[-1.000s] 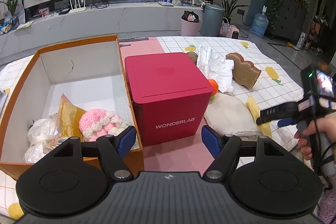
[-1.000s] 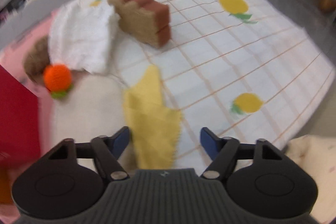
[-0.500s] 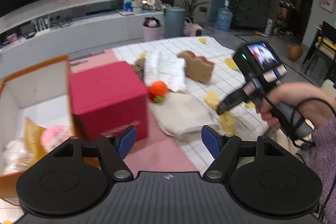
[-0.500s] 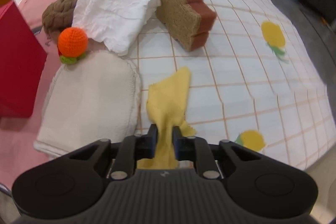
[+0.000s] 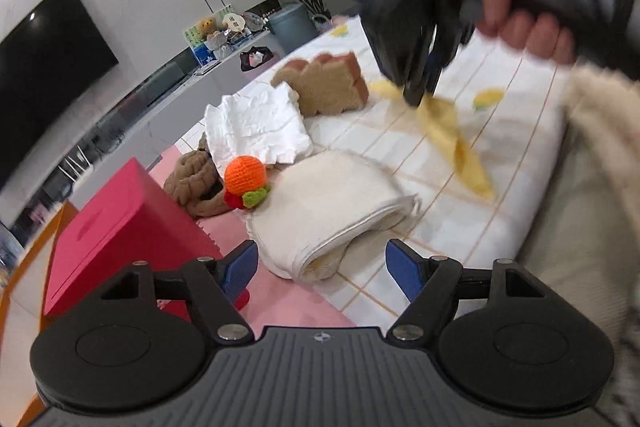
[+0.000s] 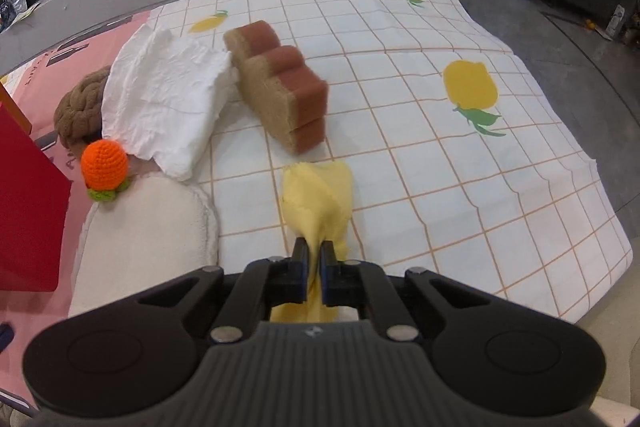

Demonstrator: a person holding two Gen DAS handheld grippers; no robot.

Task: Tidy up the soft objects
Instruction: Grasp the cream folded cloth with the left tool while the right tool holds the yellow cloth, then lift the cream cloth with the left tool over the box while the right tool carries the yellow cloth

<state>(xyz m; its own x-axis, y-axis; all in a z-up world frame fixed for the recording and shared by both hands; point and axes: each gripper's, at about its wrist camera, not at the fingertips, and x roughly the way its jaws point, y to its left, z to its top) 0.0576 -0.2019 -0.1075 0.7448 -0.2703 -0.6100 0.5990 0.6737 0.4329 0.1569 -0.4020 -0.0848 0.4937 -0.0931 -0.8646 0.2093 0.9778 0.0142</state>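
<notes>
From my left wrist camera, the left gripper [image 5: 321, 265] stands wide apart, holding nothing, its blue pads just short of the folded cream towel [image 5: 336, 203] lying where the pink mat meets the checked cloth [image 5: 516, 163]. A crocheted orange [image 5: 245, 175] sits at the towel's far left corner, touching a brown knitted piece [image 5: 191, 179] partly covered by a white crumpled cloth [image 5: 256, 127]. The red box [image 5: 120, 235] stands near left; I can read no lettering on it here. Farther right, the right gripper [image 5: 414, 95] pinches the yellow cloth [image 5: 452, 143], blurred, beside the brown sponge [image 5: 324, 87].

From my right wrist camera, the jaws are clamped narrow on the yellow cloth [image 6: 318, 207], bunched between the fingers [image 6: 299, 259], its far end draping toward the sponge [image 6: 280, 87]. I see no readable writing.
</notes>
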